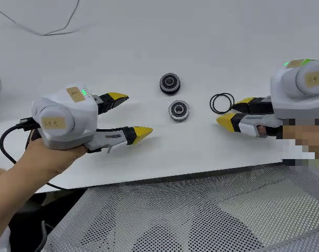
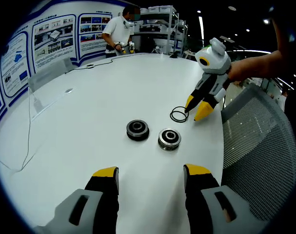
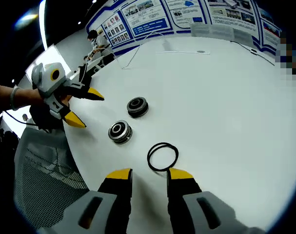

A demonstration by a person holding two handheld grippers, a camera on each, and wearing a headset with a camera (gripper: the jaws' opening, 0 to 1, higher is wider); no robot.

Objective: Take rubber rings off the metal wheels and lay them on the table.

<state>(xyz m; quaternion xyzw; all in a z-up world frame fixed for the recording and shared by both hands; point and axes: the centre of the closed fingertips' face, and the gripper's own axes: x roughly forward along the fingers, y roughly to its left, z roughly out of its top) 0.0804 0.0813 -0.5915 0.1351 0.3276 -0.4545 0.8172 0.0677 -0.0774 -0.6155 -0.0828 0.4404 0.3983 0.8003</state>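
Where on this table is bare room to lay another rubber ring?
Bare: the white table beyond the two metal wheels, up to the grey cable; also between the left gripper and the wheels. Crowded: around the black rubber rings by the right gripper.

Head view overhead; gripper views facing each other across shared wheels (image 1: 178,110)
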